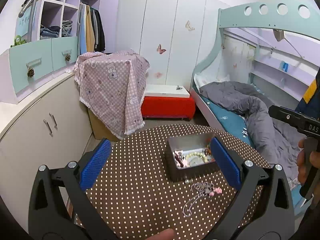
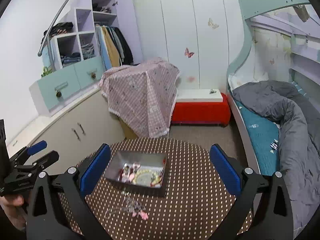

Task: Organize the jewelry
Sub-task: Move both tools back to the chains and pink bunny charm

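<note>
A: Where is the jewelry that is not put away yet?

B: A silver chain with pink charms lies loose on the dotted table, just in front of the open box, on the near side of it and apart from its wall. The box already holds beads and other pieces.

A: How does it lie from the claws?

B: Ahead of and below both. In the left wrist view its long axis runs from the pink charms near the box back toward the camera, right of centre in the left gripper. In the right wrist view it sits left of centre in the right gripper. Neither looks clearly nearer.

A: Claws?

B: Both spread wide, holding nothing.

A: Any difference between views?

B: The left one shows the chain sharply; the right one blurs it, but shows the box interior more fully
</note>
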